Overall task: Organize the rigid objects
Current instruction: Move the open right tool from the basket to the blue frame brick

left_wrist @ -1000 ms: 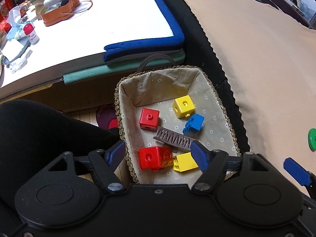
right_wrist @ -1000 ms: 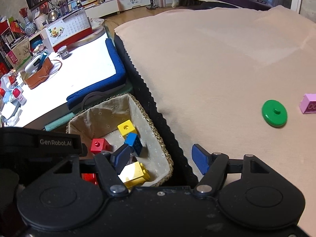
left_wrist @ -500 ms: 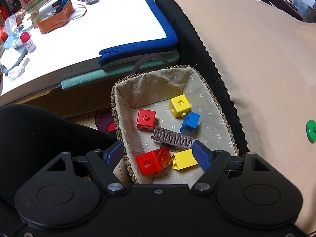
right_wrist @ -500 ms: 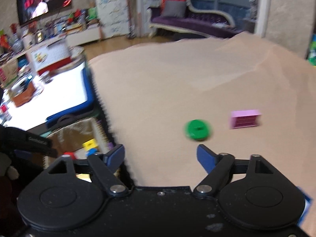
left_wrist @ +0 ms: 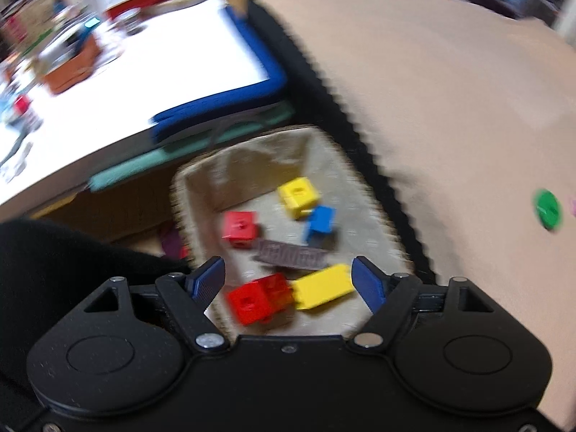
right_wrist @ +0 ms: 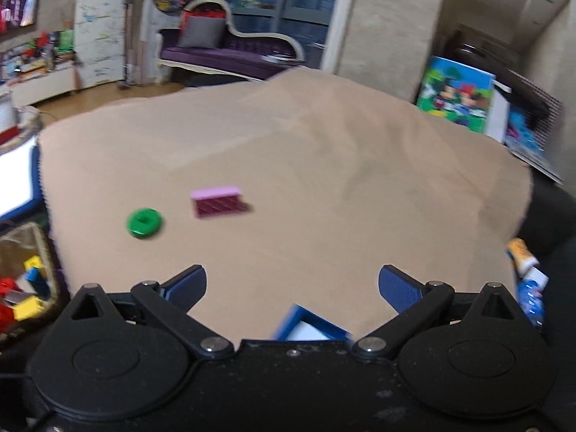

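A woven basket (left_wrist: pixel 201 176) with a cloth lining holds red, yellow and blue toy blocks and a brown ridged piece (left_wrist: pixel 291 256). My left gripper (left_wrist: pixel 288 280) is open and empty above the basket's near end. My right gripper (right_wrist: pixel 292 284) is open and empty over the tan cloth surface (right_wrist: pixel 324 151). A green round disc (right_wrist: pixel 144 222) and a pink block (right_wrist: pixel 217 202) lie on the cloth ahead and to the left of it. A blue frame-like piece (right_wrist: pixel 309 325) lies just under the right gripper. The disc also shows in the left wrist view (left_wrist: pixel 548 208).
A white low table (left_wrist: pixel 144 64) with a blue pad edge and clutter stands beyond the basket. A black padded edge (left_wrist: pixel 324 82) runs between basket and cloth. A small bottle (right_wrist: pixel 527 273) lies at the cloth's right edge. A sofa and boxes stand behind.
My right gripper swung right, away from the basket, and now faces the cloth with the disc and pink block. My left gripper shifted a little over the basket; its view is blurred.
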Action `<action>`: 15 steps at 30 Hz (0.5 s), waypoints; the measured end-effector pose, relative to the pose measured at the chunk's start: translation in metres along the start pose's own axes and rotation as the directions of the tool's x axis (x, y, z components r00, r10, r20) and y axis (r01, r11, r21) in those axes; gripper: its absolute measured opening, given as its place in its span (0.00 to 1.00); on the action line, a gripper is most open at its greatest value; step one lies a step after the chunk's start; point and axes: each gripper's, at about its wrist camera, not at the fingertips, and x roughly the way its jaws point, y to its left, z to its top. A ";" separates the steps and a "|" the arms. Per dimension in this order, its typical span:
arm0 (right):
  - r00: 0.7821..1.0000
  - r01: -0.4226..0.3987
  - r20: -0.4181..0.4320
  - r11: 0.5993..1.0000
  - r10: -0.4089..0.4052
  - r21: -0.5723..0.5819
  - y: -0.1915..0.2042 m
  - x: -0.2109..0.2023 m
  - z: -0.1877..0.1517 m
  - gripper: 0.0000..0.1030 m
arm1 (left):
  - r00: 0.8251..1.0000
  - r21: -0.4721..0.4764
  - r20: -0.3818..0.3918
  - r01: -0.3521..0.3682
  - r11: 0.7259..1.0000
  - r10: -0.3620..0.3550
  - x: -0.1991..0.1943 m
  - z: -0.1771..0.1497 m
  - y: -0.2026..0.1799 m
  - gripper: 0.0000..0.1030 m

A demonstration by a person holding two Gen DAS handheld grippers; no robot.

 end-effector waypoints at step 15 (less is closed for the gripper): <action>0.994 0.078 -0.082 0.993 -0.071 0.085 0.000 0.022 -0.086 0.97 | 0.977 0.362 0.029 0.188 0.913 -0.212 -0.010 -0.053 -0.118 0.76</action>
